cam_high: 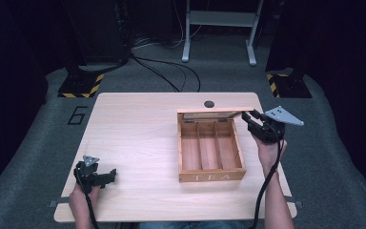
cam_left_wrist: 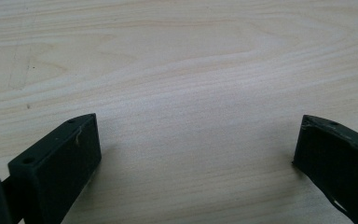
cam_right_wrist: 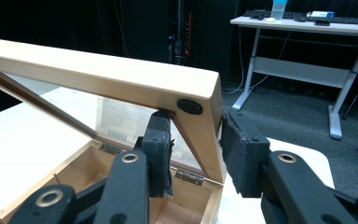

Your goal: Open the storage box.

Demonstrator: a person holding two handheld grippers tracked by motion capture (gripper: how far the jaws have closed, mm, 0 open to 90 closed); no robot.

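Here a wooden tea box [cam_high: 211, 151] sits on the right half of the light wood bench [cam_high: 138, 143], its front face lettered TEA and turned toward the person. Inside, thin dividers split it into three long compartments, all bare wood. Its lid [cam_high: 217, 111] is raised on hinges along the far edge and stands tilted up over the back of the box.

The right gripper [cam_high: 249, 118] reaches in from the box's right side at the far corner. In the right gripper view the lid frame [cam_right_wrist: 121, 79] shows a glass pane and a small dark bumper at its corner, and the fingers [cam_right_wrist: 161, 140] straddle the side rail of that frame, one pad inside against the pane side, the other outside; they look pinched on the lid's corner.

The left gripper [cam_high: 110, 175] lies low near the bench's front left corner, well apart from the box, held in the left hand [cam_high: 78, 195]. Its fingers [cam_left_wrist: 67, 154] are spread wide over bare bench [cam_left_wrist: 191, 93], nothing between them
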